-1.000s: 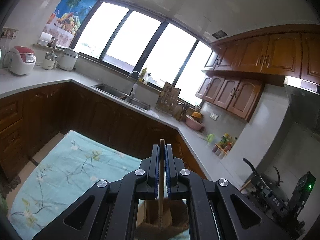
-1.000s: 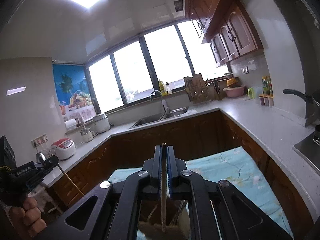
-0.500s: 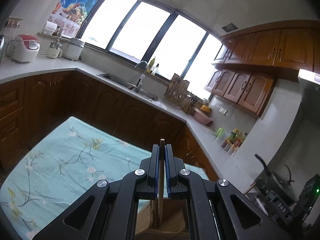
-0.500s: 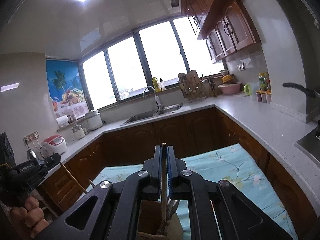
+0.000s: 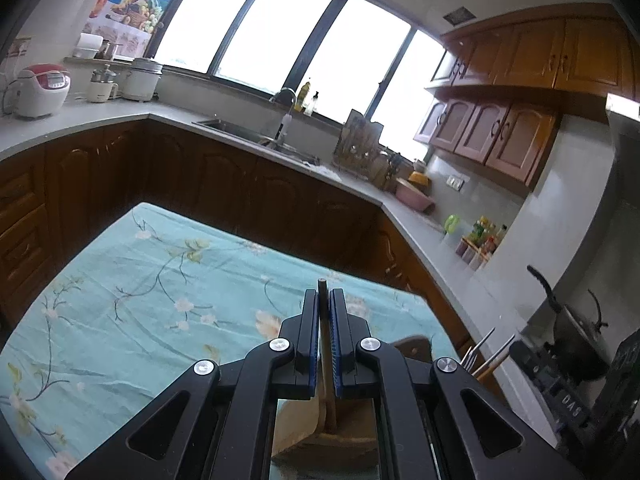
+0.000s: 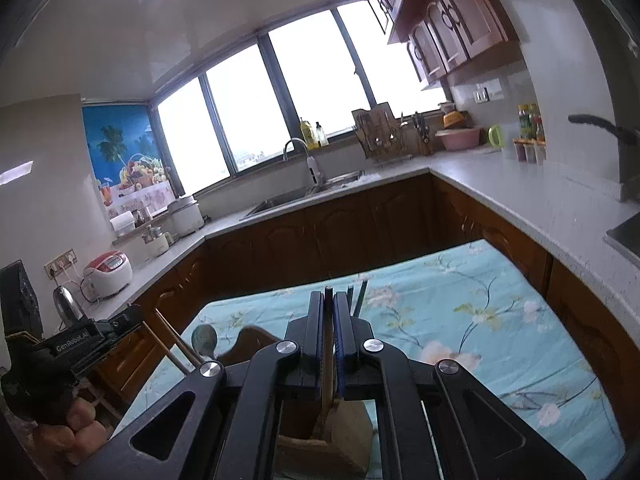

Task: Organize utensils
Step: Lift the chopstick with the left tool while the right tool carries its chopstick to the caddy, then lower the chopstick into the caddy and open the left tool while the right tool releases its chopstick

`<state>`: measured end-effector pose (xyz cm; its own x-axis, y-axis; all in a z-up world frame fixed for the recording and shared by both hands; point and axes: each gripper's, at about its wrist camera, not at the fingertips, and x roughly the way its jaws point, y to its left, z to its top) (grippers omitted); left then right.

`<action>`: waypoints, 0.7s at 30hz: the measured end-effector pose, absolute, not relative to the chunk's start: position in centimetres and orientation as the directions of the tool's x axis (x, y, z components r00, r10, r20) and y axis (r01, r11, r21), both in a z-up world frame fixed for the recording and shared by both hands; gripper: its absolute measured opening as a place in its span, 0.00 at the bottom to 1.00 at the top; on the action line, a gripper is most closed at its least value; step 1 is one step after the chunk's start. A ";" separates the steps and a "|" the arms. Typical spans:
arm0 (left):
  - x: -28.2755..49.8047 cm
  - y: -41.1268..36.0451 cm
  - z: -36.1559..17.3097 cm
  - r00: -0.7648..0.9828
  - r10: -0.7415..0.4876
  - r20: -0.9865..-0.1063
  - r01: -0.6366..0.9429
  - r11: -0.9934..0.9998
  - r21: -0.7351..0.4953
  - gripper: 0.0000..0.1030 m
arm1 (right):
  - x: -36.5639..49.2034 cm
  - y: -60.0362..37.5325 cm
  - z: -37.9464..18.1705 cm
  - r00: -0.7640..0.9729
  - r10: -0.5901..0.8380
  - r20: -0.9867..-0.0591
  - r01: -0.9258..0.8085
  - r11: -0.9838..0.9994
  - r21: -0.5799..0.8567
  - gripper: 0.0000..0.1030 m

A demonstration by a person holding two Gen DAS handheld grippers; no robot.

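Utensil holder [image 6: 344, 436] on floral tablecloth [image 6: 460, 320]

We look out from just behind each gripper, along its fingers and slightly downward. Our left wrist view faces the floral tablecloth [image 5: 132, 300] with the sink [image 5: 256, 136] beyond, stove side at right. Our right wrist view faces the same tablecloth [image 6: 480, 320] and sink [image 6: 304, 196] (from further right), catching the left gripper [image 6: 132, 322] at lower left. Both share window, counter and cabinets.
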<state>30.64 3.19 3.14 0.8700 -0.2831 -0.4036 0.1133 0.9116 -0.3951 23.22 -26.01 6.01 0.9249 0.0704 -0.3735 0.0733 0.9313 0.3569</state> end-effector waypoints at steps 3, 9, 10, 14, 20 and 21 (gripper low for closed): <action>30.7 2.8 3.0 0.856 -0.295 -0.424 0.127 0.915 -0.382 0.04 | 23.1 -26.1 6.0 0.924 0.076 -0.375 0.072 0.929 0.363 0.04; 31.0 2.9 3.9 0.854 -0.288 -0.433 0.127 0.923 -0.363 0.04 | 23.1 -26.3 6.0 0.920 0.083 -0.384 0.071 0.926 0.370 0.04; 31.1 3.0 4.1 0.852 -0.291 -0.436 0.129 0.923 -0.364 0.04 | 23.1 -26.2 6.0 0.920 0.082 -0.384 0.071 0.927 0.368 0.04; 31.3 3.1 4.4 0.847 -0.294 -0.443 0.133 0.924 -0.360 0.04 | 23.1 -26.3 5.9 0.918 0.081 -0.387 0.073 0.927 0.368 0.05; 31.5 2.8 4.2 0.840 -0.297 -0.454 0.131 0.923 -0.361 0.06 | 23.2 -26.3 5.3 0.911 0.101 -0.399 0.067 0.920 0.385 0.09; 31.6 2.7 4.3 0.839 -0.295 -0.458 0.128 0.924 -0.360 0.07 | 23.2 -26.3 5.3 0.911 0.100 -0.400 0.068 0.921 0.384 0.09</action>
<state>31.62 2.71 4.28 0.8386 -0.2945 -0.4583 0.1279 0.9242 -0.3598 23.15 -26.30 5.25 0.9110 0.0998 -0.4001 0.0676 0.9210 0.3837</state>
